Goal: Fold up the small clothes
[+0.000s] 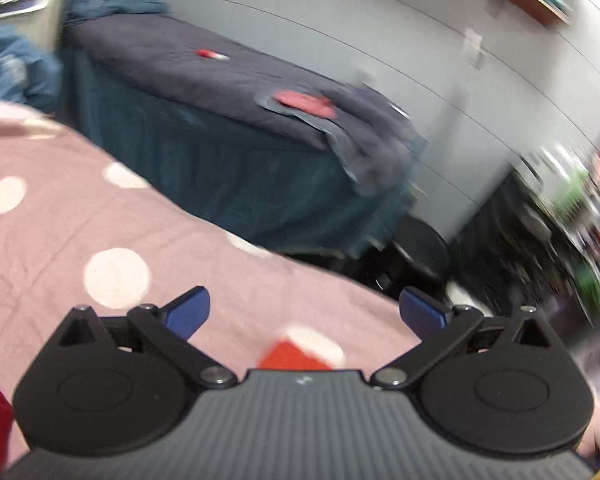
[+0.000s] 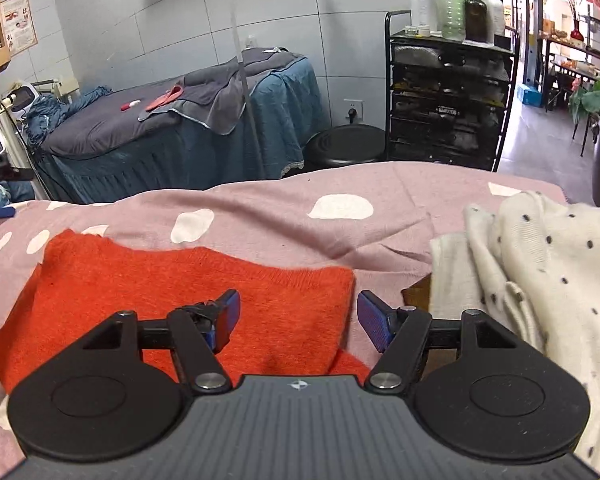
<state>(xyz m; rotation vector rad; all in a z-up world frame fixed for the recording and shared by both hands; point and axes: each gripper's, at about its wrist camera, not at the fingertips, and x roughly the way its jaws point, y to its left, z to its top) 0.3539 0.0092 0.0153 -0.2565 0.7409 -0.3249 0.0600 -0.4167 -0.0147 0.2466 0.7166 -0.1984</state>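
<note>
Right now your right gripper (image 2: pixel 298 320) has its jaws spread wide with nothing between them, poised just above the orange knitted sweater (image 2: pixel 188 296), whose right-hand edge lies directly under the gap. Expect that sweater to be light, soft and floppy, with a fuzzy knit that gives the pads good purchase but stretches and sags if you lift it by one point. I'd judge a doubled edge or corner the best hold, both layers pinched together, with the other gripper on a matching spot so the fold stays square.

Your left gripper (image 1: pixel 304 312) is likewise wide open and empty; its view is blurred, and only a scrap of orange shows below its jaws, over the pink polka-dot bedspread (image 2: pixel 260 216).

To the right of the right jaws lies a cream cardigan with dark dots (image 2: pixel 540 264), crumpled and not yet folded; it looks equally limp.

Beyond the bed stand a blue-skirted massage table (image 2: pixel 180 136), a black stool (image 2: pixel 346 144) and a black trolley of bottles (image 2: pixel 448 100).
</note>
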